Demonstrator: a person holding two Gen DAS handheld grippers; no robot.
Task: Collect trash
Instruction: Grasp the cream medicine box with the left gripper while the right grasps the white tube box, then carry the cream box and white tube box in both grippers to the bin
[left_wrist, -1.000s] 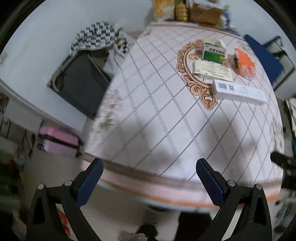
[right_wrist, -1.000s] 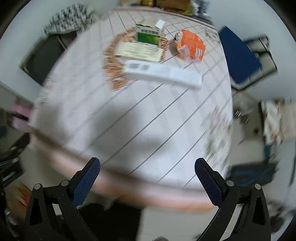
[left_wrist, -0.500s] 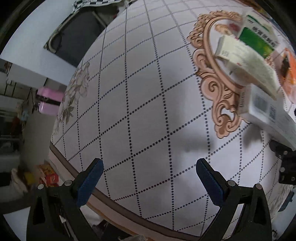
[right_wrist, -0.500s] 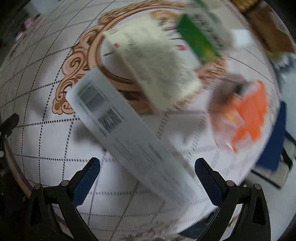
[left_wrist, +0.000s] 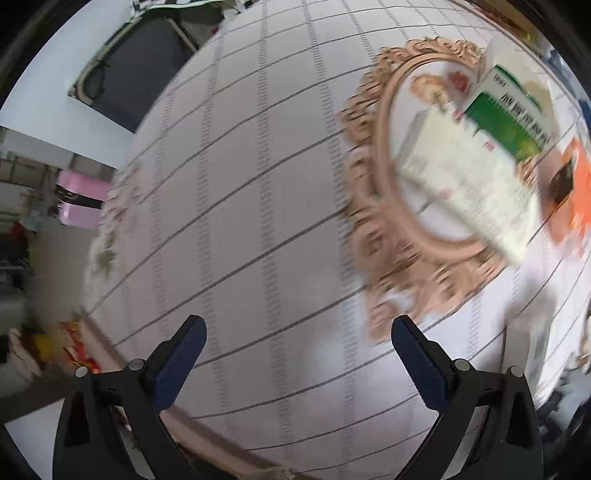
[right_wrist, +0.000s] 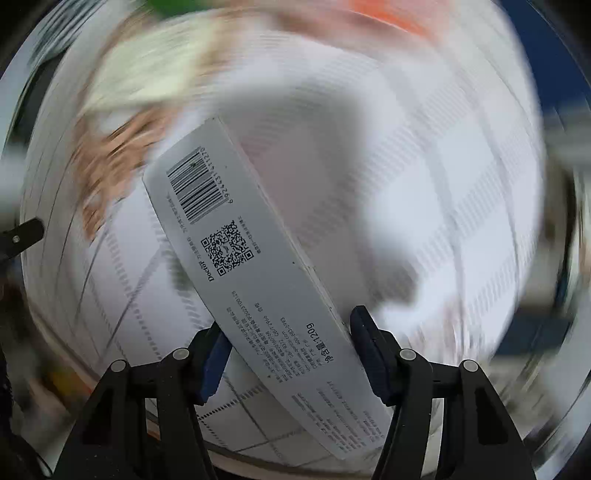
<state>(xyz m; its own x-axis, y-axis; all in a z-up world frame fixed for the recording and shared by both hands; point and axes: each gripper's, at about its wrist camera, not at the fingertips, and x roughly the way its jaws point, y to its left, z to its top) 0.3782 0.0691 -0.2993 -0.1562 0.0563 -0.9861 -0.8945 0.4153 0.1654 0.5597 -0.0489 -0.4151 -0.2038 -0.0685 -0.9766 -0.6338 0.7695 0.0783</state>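
Note:
In the right wrist view my right gripper (right_wrist: 290, 345) is shut on a long white box (right_wrist: 243, 266) with a barcode and QR code, and holds it above the blurred tablecloth. In the left wrist view my left gripper (left_wrist: 295, 347) is open and empty above the checked tablecloth (left_wrist: 240, 203). Ahead of it to the right lie a cream flat box (left_wrist: 469, 184), a green and white box (left_wrist: 513, 114) and an orange wrapper (left_wrist: 576, 184) by the gold ornament print (left_wrist: 373, 206).
The round table's edge (left_wrist: 122, 362) runs along the lower left of the left wrist view. Beyond it are a dark folding cot (left_wrist: 129, 74) and a pink case (left_wrist: 79, 201) on the floor. The right wrist view is heavily motion-blurred.
My right gripper has closed on the long white box and lifted it off the table. My left gripper has moved forward over the table, still open.

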